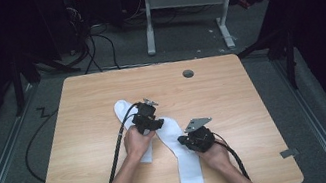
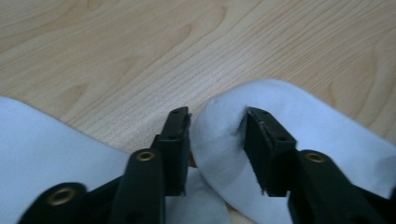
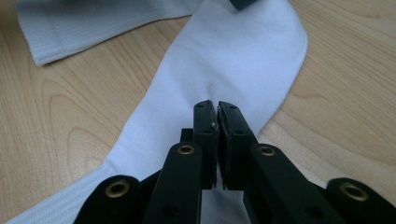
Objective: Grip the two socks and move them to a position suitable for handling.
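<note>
1. White socks lie on the table (image 1: pixel 82 136), a pale wood top; both sit around its middle, a little toward the near edge.
2. The right sock (image 1: pixel 182 151) runs from the middle toward the near edge, its cuff end closest to that edge.
3. The left sock (image 1: pixel 126 110) lies just beside it on the left, largely under the left hand (image 1: pixel 138 141), its rounded end toward the far edge.
4. The left gripper (image 2: pixel 217 135) stands over the rounded end of the right sock, where the two socks come close together. Its jaws are partly apart with a fold of white cloth bunched between them; the pads touch the cloth on both sides, so it is grasping the sock.
5. The right gripper (image 3: pixel 217 116) rests on the middle of the right sock, at its bend. Its jaws are clenched together; a pinch of cloth may sit between the tips, but I cannot tell.
6. The right hand (image 1: pixel 218 155) holds that gripper near the near edge, right of centre.
7. A small dark hole (image 1: pixel 188 73) sits near the table's far edge.
</note>
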